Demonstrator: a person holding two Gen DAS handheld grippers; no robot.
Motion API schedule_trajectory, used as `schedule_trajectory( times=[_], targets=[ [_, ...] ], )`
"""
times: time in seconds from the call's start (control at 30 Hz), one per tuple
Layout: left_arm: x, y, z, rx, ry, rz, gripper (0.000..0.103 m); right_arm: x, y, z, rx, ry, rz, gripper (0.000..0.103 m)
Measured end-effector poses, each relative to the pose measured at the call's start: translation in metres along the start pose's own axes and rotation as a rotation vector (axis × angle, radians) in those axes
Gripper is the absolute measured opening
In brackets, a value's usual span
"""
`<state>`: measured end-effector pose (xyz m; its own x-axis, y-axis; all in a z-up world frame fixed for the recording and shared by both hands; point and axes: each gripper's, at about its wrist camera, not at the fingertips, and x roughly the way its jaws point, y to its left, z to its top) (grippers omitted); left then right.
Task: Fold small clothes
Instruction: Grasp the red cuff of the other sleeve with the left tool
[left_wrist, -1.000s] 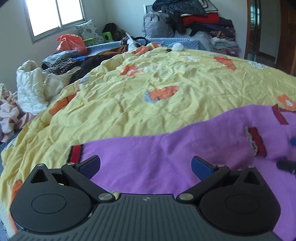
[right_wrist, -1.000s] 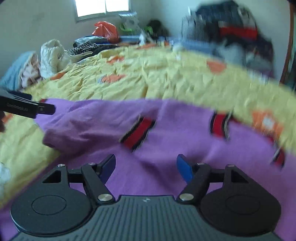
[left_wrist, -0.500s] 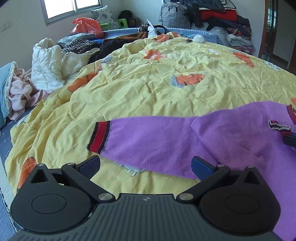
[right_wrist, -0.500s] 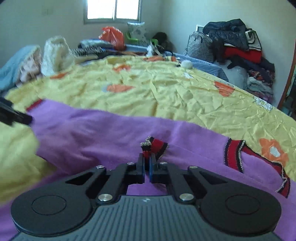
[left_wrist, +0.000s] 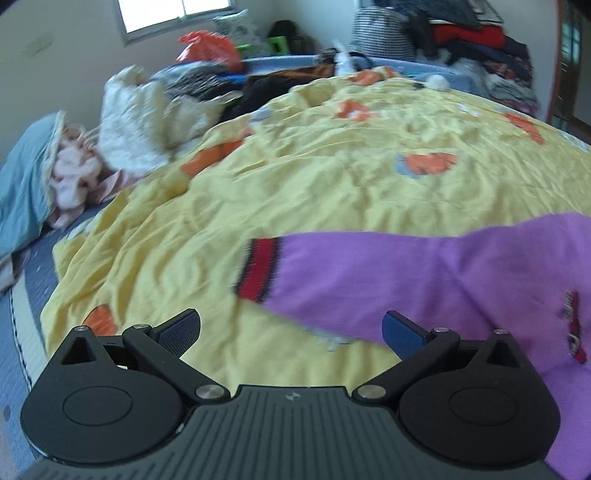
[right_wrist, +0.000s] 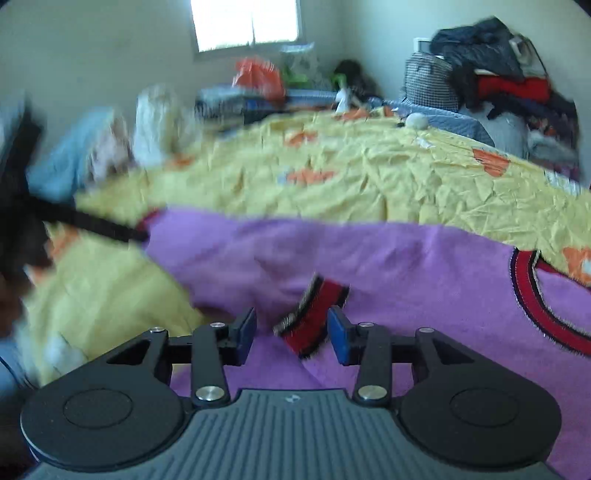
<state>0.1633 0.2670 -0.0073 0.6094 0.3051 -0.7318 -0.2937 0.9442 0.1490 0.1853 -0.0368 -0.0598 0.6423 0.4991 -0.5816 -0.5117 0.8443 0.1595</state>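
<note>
A purple knit sweater (left_wrist: 424, 280) with red-and-black cuffs lies spread on a yellow bedspread (left_wrist: 332, 184). In the left wrist view one sleeve stretches left and ends in a red cuff (left_wrist: 258, 269). My left gripper (left_wrist: 291, 332) is open and empty, above the bedspread just in front of that sleeve. In the right wrist view the sweater (right_wrist: 424, 266) fills the foreground. My right gripper (right_wrist: 291, 334) is open, its jaws on either side of a folded-in red cuff (right_wrist: 314, 317) without gripping it. The red neckline (right_wrist: 532, 299) is at the right.
Crumpled clothes and a white quilted jacket (left_wrist: 129, 125) lie at the bed's left edge. A pile of clothes and a checked bag (left_wrist: 384, 33) stands at the back right. The left gripper shows as a dark blurred bar (right_wrist: 92, 225) in the right wrist view.
My right gripper was shut on the red cuff and has opened, letting it go. My left gripper has moved left and back, still open.
</note>
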Motion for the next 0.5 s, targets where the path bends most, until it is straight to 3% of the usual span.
schedule_trajectory(
  times=[0.1, 0.2, 0.3, 0.33, 0.37, 0.43, 0.5],
  targets=[
    [0.012, 0.035, 0.004, -0.097, 0.018, 0.016, 0.103, 0.017, -0.002, 0.002, -0.049, -0.007, -0.113, 0.042],
    [0.024, 0.069, 0.005, -0.206, 0.022, -0.024, 0.103, 0.056, 0.011, -0.008, -0.163, 0.123, -0.149, 0.041],
    [0.037, 0.097, 0.006, -0.312, 0.034, -0.112, 0.103, 0.041, 0.013, -0.005, -0.12, 0.058, -0.138, 0.041],
    [0.042, 0.105, 0.006, -0.344, 0.043, -0.155, 0.103, 0.03, 0.011, -0.004, -0.082, 0.032, -0.105, 0.045],
    [0.048, 0.11, 0.006, -0.376, 0.045, -0.19, 0.103, 0.019, 0.008, -0.004, -0.055, 0.012, -0.079, 0.061],
    [0.063, 0.119, 0.007, -0.427, 0.079, -0.276, 0.103, -0.001, 0.007, -0.012, -0.023, -0.022, -0.058, 0.08],
    [0.078, 0.121, 0.006, -0.493, 0.127, -0.379, 0.103, -0.017, 0.005, -0.02, 0.004, -0.031, -0.039, 0.079]
  ],
)
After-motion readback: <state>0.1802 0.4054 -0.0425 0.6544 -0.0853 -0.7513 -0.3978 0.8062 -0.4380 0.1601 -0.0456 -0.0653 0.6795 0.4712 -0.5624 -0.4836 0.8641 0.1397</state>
